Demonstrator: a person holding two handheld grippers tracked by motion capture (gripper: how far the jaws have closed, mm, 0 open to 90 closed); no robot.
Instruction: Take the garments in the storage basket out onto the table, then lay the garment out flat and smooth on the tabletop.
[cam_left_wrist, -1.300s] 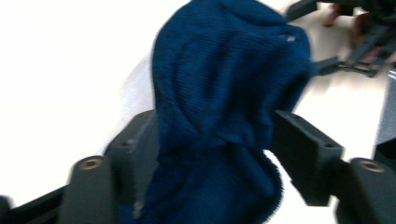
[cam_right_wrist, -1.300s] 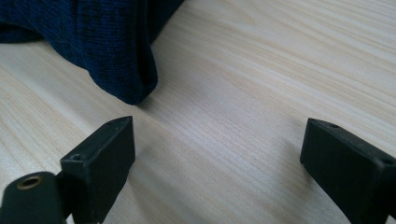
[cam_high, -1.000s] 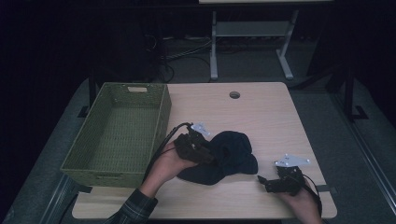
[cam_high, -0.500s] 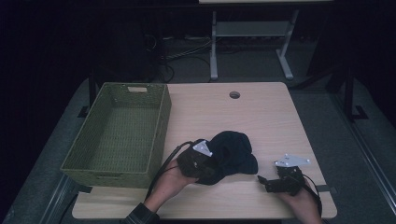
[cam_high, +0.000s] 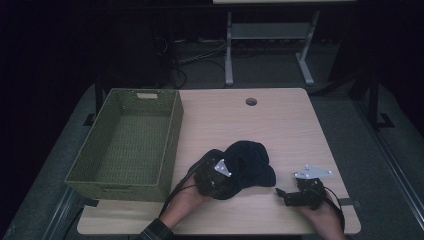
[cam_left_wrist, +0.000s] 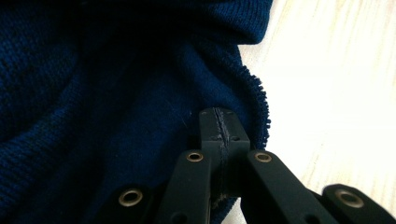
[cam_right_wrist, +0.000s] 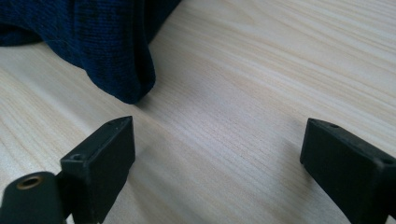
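On the surface (cam_high: 280, 125), the left tool (cam_left_wrist: 219, 135) has just closed tight on the blue knit cloth's (cam_high: 247, 162) edge, likely to lift it. The right tool (cam_right_wrist: 217, 154) waits wide open, holding nothing.

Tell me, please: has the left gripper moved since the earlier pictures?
Yes. In the high view the left gripper has shifted right and toward the table's near edge, away from the green basket, onto the dark knitted cloth, where its jaws are now closed.

Dim high view, brighter close-ups
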